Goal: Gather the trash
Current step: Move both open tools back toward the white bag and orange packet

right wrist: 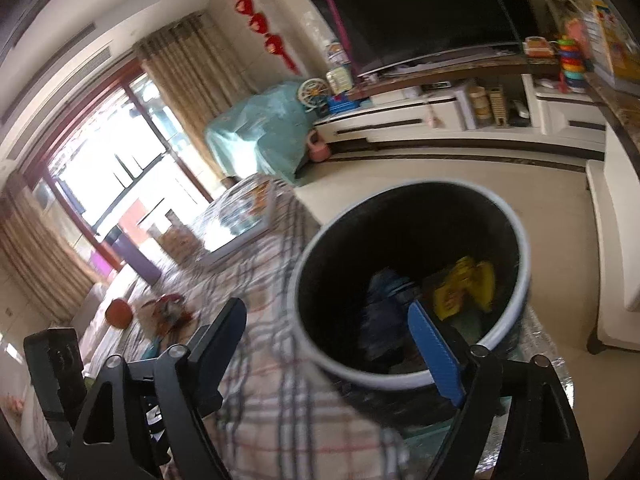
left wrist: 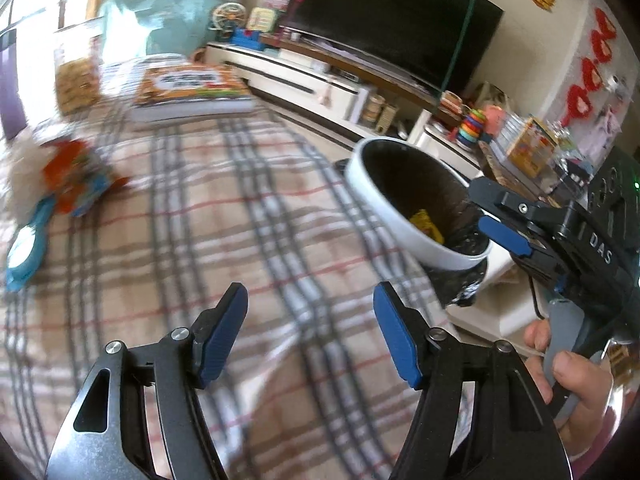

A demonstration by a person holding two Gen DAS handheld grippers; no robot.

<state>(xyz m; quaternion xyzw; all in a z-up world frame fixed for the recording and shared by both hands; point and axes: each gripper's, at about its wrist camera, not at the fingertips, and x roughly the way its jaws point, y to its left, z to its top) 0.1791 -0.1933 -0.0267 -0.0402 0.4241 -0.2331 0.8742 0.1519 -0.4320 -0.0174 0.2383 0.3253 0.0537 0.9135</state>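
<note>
While both grippers hang empty, the remaining litter sits far over on the left: a crumpled orange-and-blue snack wrapper (left wrist: 78,178) and, nearer the edge, a round blue-rimmed lid or packet (left wrist: 24,250), both lying on the plaid cloth (left wrist: 208,216) that covers the worktop. They are blurred, so I cannot say exactly what they are. A stack of picture books (left wrist: 192,92) lies behind them and is surely not rubbish; a hasty reach could grab or shove that instead.

Moving rightward, the left gripper (left wrist: 310,334) has its blue pads spread apart with nothing between them, well apart from the wrappers. To my eye the cloth is the trap: loose fabric could bunch up between the pads along with a thin wrapper, and dragging it would tug the books.

Further right stands the white-rimmed trash bin (right wrist: 516,232), lined in black, with a yellow packet (right wrist: 466,290) and something blue already inside. The right gripper (right wrist: 334,338) is released too, one finger (right wrist: 434,354) hanging over the rim. Swinging that hand away carelessly might clip the rim and tip the bin, which appears to stand right at the cloth's edge.
</note>
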